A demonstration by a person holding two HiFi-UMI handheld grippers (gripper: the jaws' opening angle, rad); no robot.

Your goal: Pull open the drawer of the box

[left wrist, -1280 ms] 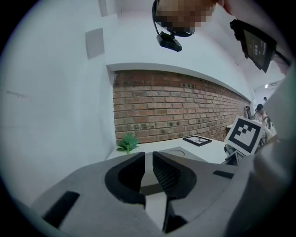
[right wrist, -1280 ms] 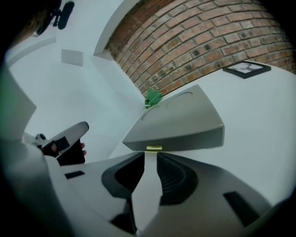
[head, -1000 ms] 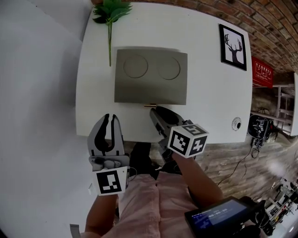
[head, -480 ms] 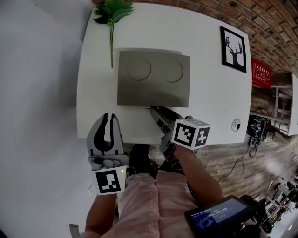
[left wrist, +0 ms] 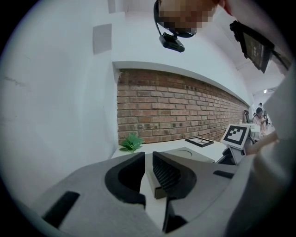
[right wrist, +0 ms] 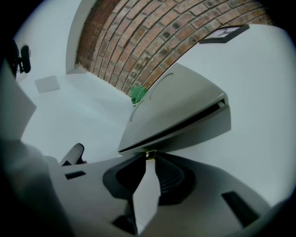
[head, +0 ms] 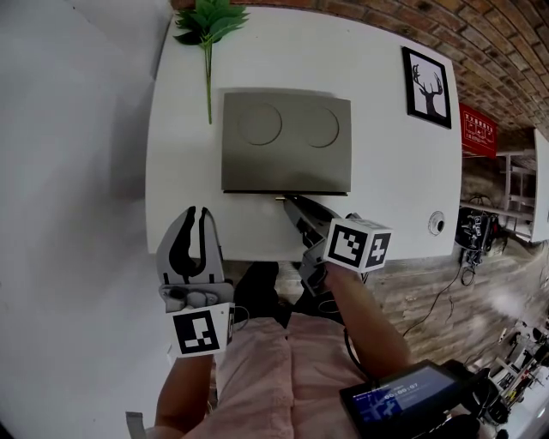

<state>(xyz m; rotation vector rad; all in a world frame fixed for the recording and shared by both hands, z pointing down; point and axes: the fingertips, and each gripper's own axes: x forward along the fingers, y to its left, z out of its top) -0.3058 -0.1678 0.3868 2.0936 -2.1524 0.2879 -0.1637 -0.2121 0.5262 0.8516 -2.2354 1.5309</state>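
A flat grey box (head: 287, 141) with two round marks on its lid lies on the white table (head: 386, 171). The drawer front faces me, with a small brass knob (head: 280, 196) at its middle. My right gripper (head: 287, 199) reaches to that front. In the right gripper view the knob (right wrist: 150, 155) sits between the tips of the right gripper (right wrist: 149, 159), whose jaws are closing and touch it on both sides. A dark seam runs under the lid of the box (right wrist: 175, 106). My left gripper (head: 196, 212) hangs off the table's near edge, open by a narrow gap and holding nothing.
A green plant sprig (head: 206, 21) lies at the table's far left. A framed deer picture (head: 426, 75) lies at the far right. A brick wall backs the table, a white wall stands on the left, and the person's body is close to the near edge.
The right gripper has moved forward to the box's front and its jaws have narrowed onto the knob. The left gripper has stayed in place.
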